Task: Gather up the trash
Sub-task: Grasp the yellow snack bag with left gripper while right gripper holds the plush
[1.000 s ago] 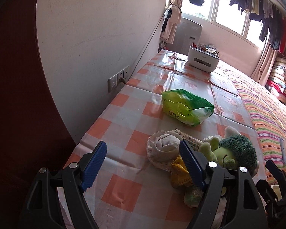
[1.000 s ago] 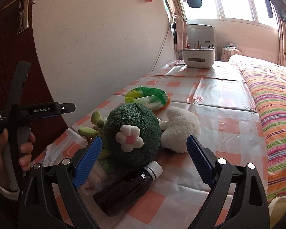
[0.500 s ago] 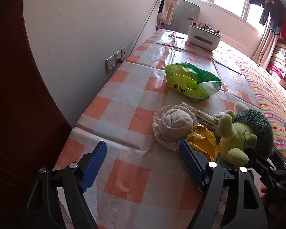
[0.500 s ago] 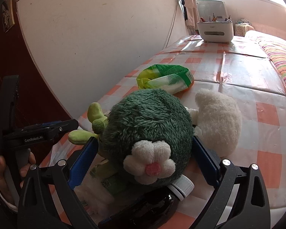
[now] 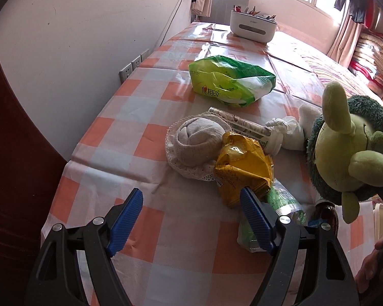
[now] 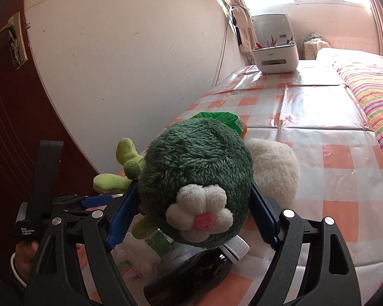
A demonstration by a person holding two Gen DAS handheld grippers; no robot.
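R tongs closing on the green plush, pads at both its flanks, flower end toward my cam. L tongs apart, nothing between, above the worktop. Trash all uncollected, I judge: yellow wrapper lies beside L tongs; dark bottle lies under plush, long axis diagonal, cap up-right.

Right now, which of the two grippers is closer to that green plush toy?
Right. The right gripper has the green plush toy between its closing jaws; the left gripper hangs open over the checked tablecloth, beside the toy.
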